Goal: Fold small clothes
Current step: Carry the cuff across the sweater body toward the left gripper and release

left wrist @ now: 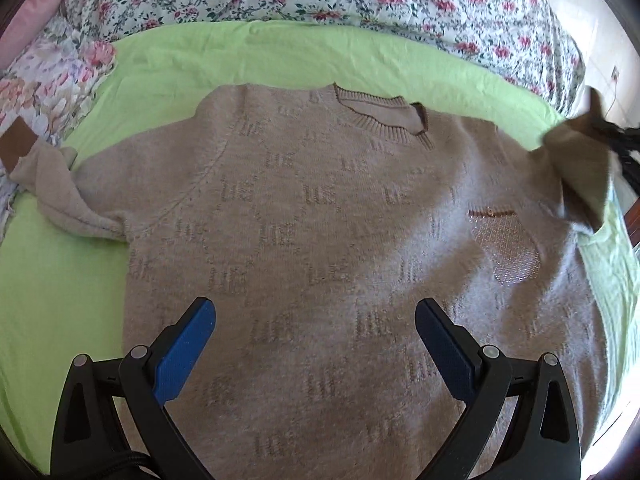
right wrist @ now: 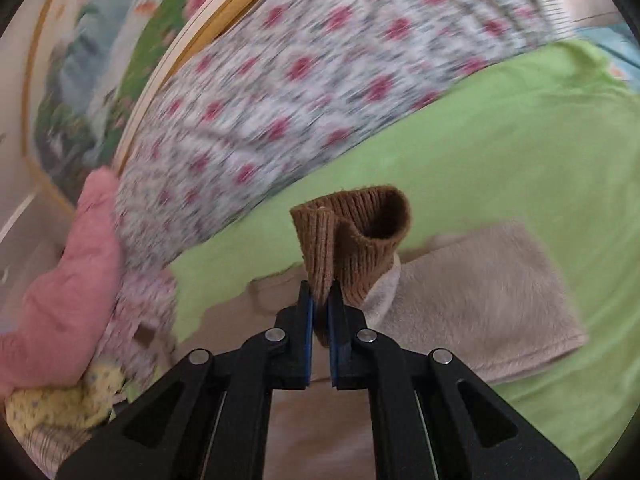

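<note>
the beige sweater (left wrist: 320,220) lies front-up on the green sheet (left wrist: 60,288) on the bed, its brown cuff (right wrist: 352,236) clamped in the right tongs (right wrist: 320,300), seemingly to fold the sleeve inward, while the left tongs (left wrist: 316,320) hover spread apart above the hem.

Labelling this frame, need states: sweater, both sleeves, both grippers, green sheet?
sweater: body flat, face up on the green sheet
left sleeve: bunched beside the body, not folded
right sleeve: lifted by its brown cuff
right gripper: shut on the cuff
left gripper: open, over the lower body, holding nothing
green sheet: spread, lightly wrinkled
</note>
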